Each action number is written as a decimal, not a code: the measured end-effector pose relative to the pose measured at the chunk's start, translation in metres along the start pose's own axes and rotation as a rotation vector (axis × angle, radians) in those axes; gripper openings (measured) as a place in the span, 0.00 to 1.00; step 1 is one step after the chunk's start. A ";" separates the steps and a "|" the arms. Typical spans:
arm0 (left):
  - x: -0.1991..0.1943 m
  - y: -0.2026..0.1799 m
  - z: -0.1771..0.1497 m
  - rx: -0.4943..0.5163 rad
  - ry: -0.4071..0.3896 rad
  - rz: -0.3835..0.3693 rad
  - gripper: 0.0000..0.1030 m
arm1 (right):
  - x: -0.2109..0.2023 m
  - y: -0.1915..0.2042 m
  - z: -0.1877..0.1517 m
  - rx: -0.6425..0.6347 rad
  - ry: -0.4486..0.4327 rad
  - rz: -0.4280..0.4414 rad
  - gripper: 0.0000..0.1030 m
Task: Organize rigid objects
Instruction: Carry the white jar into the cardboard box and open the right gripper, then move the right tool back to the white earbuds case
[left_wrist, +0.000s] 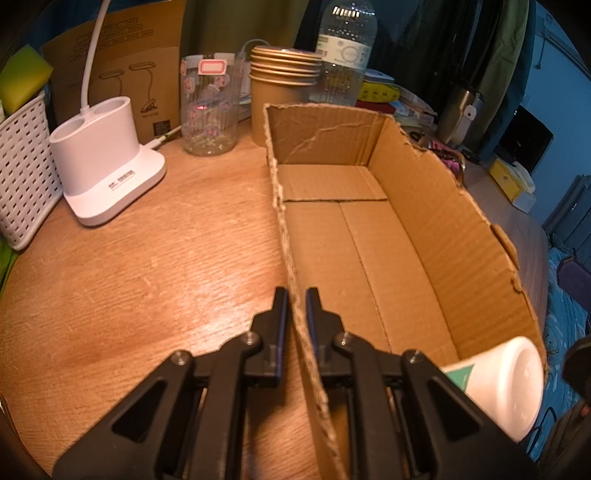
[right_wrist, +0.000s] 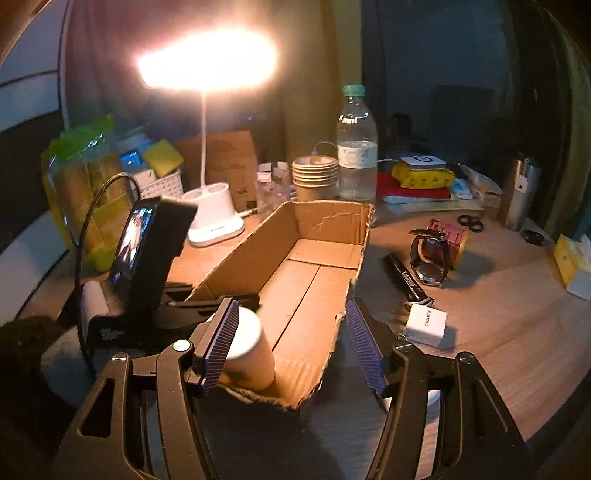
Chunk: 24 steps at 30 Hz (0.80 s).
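Your left gripper (left_wrist: 296, 306) clamps the box (left_wrist: 413, 221) wall to steady it. Your right gripper (right_wrist: 291, 343) stands apart; the bottle (right_wrist: 247, 350) lies inside the box's near end.

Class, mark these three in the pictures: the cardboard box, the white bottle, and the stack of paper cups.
cardboard box (left_wrist: 436, 206): left wrist view, inner face of its right wall.
white bottle (right_wrist: 248, 345): right wrist view, its side, lying in the box's near end.
stack of paper cups (left_wrist: 280, 92): left wrist view, side of the bottom cup.
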<state>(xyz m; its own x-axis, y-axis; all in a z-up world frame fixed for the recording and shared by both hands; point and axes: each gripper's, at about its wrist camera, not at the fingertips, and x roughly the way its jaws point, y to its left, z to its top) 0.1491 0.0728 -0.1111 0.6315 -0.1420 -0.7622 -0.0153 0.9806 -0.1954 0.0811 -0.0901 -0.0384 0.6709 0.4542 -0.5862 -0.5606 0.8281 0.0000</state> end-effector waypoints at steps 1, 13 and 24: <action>0.000 0.000 0.000 0.000 0.000 0.000 0.10 | 0.004 0.003 0.000 -0.007 0.012 -0.003 0.62; 0.000 0.000 0.000 0.000 0.000 0.000 0.10 | 0.045 -0.022 0.010 0.006 0.053 -0.165 0.62; 0.000 0.000 0.000 0.000 0.000 -0.001 0.11 | 0.061 -0.011 -0.005 -0.043 0.143 -0.148 0.62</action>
<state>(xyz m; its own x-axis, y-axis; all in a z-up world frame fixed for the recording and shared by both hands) 0.1492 0.0730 -0.1110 0.6315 -0.1433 -0.7620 -0.0147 0.9804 -0.1966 0.1261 -0.0734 -0.0788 0.6736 0.2751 -0.6860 -0.4833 0.8662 -0.1271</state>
